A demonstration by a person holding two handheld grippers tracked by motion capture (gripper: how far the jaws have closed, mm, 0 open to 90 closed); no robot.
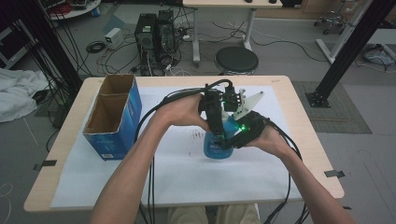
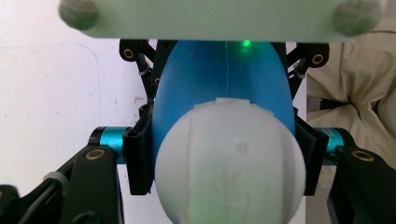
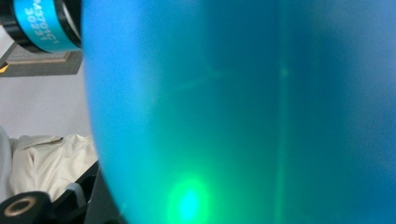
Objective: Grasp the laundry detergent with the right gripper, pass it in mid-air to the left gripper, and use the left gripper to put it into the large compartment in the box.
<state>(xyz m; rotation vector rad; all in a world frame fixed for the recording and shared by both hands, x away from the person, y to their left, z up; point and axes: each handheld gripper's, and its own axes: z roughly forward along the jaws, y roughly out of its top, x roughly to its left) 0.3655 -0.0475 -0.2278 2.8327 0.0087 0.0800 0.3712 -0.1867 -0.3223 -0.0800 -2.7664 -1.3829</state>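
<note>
Beside the bottle [image 1: 215,147], cardboard box [image 1: 114,116]

Open cardboard box [image 1: 114,116] left; free tabletop [image 1: 299,140] right.

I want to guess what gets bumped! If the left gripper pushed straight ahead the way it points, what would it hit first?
Probably the white cap of the blue bottle, already clamped in the left gripper.
</note>
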